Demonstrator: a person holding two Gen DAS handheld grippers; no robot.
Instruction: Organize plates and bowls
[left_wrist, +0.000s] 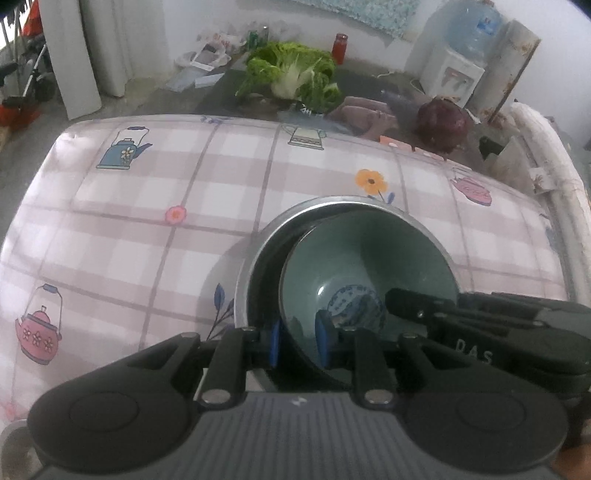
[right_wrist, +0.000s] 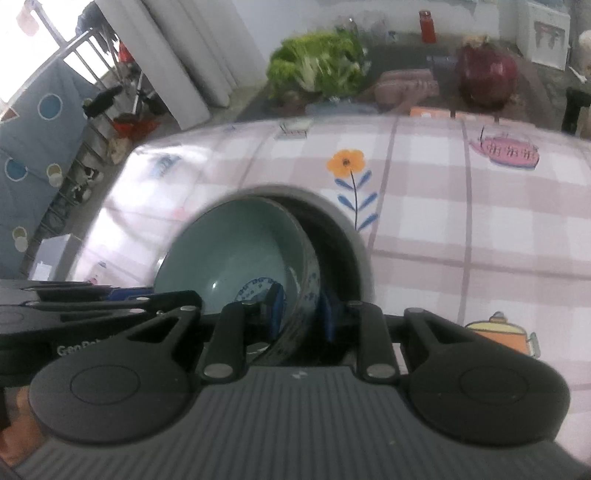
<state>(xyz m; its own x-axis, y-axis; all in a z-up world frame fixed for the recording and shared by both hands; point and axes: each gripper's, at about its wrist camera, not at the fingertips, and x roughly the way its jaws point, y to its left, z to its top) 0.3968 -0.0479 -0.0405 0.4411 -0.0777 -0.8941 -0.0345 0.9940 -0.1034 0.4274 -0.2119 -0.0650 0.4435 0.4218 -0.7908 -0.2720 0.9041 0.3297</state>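
Observation:
A pale green ceramic bowl (left_wrist: 369, 251) (right_wrist: 236, 243) with a blue pattern leans tilted inside a larger steel bowl (left_wrist: 332, 200) (right_wrist: 341, 236) on the checked tablecloth (left_wrist: 147, 221) (right_wrist: 480, 240). My left gripper (left_wrist: 298, 341) is shut on the green bowl's near rim, one blue pad inside it and one outside. My right gripper (right_wrist: 302, 314) is shut on the same bowl's rim at its right side, with the patterned outer wall between the pads. Each gripper shows in the other's view: the right gripper (left_wrist: 480, 332) and the left gripper (right_wrist: 92, 306).
Beyond the cloth lie a head of lettuce (left_wrist: 291, 70) (right_wrist: 317, 66), a red cabbage (left_wrist: 441, 125) (right_wrist: 487, 72), sweet potatoes (left_wrist: 365, 114) and a red jar (left_wrist: 340, 46) (right_wrist: 427, 26). A water dispenser (left_wrist: 454, 70) stands at the back right.

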